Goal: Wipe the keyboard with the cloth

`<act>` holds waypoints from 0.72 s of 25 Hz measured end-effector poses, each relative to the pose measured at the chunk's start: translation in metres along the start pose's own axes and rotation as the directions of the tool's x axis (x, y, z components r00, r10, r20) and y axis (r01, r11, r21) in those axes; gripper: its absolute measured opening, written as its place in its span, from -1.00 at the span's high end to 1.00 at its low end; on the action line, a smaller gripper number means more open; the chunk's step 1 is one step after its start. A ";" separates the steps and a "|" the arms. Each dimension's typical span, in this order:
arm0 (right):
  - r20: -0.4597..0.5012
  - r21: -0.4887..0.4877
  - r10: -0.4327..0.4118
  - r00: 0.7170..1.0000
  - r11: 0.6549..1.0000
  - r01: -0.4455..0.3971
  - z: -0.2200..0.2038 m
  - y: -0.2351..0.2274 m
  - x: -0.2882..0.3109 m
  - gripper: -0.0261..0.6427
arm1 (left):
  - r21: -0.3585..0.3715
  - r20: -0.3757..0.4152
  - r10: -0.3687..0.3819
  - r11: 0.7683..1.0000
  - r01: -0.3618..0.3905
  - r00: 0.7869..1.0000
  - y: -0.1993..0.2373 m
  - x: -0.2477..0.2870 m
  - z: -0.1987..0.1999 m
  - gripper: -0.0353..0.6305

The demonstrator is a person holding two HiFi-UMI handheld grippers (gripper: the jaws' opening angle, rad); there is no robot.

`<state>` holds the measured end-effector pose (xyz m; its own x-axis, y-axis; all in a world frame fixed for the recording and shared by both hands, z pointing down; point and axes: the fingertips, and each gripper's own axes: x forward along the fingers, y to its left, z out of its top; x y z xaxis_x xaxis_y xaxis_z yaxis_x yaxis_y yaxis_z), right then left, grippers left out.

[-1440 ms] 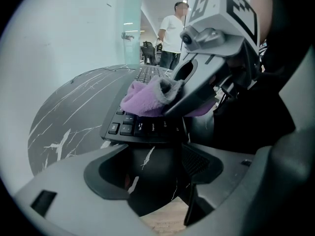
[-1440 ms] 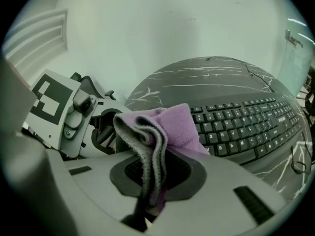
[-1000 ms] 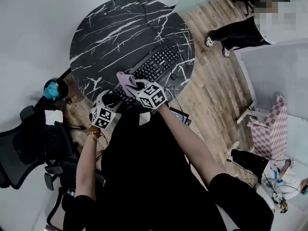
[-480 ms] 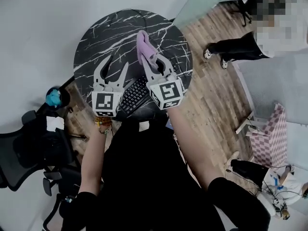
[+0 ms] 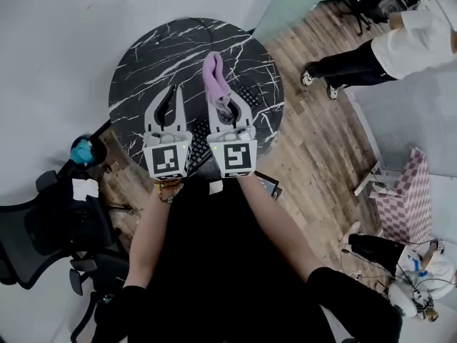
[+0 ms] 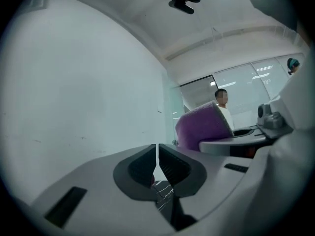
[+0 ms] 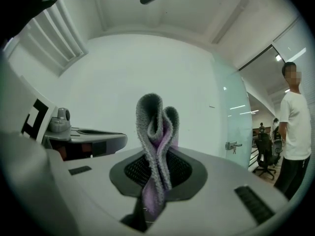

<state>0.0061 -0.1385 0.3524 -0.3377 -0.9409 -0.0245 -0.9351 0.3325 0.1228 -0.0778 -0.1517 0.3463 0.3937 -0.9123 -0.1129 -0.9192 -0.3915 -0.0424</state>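
My right gripper (image 5: 227,106) is held up over the round black marble table (image 5: 143,56), shut on a folded purple cloth (image 5: 215,77) that sticks out past its fingertips. In the right gripper view the cloth (image 7: 156,132) stands pinched between the jaws of that gripper (image 7: 156,173). Beside it on the left, my left gripper (image 5: 172,91) is also raised. Its jaws have just been closing and now meet with nothing between them (image 6: 157,154). The black keyboard (image 5: 198,148) lies on the table below, mostly hidden by both grippers.
A person (image 5: 371,48) stands on the wooden floor at the upper right. A black office chair (image 5: 43,227) and a blue object (image 5: 82,151) are at the left. A pink checkered seat (image 5: 407,191) is at the right. A glass door (image 7: 231,127) faces the grippers.
Both grippers have lifted off the keyboard and turned to point level. The left jaws went from wide open to shut. The cloth stayed in the right gripper.
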 end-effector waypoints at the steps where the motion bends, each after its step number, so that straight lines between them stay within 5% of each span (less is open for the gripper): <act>1: -0.011 0.003 -0.003 1.000 1.000 0.003 -0.005 0.001 -0.002 0.74 | -0.002 -0.008 0.000 1.000 0.000 1.000 -0.002 -0.003 -0.005 0.82; 18: -0.082 0.025 0.054 0.995 0.998 -0.052 -0.031 0.033 -0.017 0.75 | 0.047 -0.101 -0.024 0.998 0.029 0.995 -0.016 -0.027 -0.042 0.82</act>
<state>-0.0160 -0.1131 0.3879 -0.3776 -0.9238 0.0634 -0.9187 0.3823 0.0993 -0.0736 -0.1263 0.3920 0.4144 -0.9100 -0.0111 -0.9066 -0.4117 -0.0926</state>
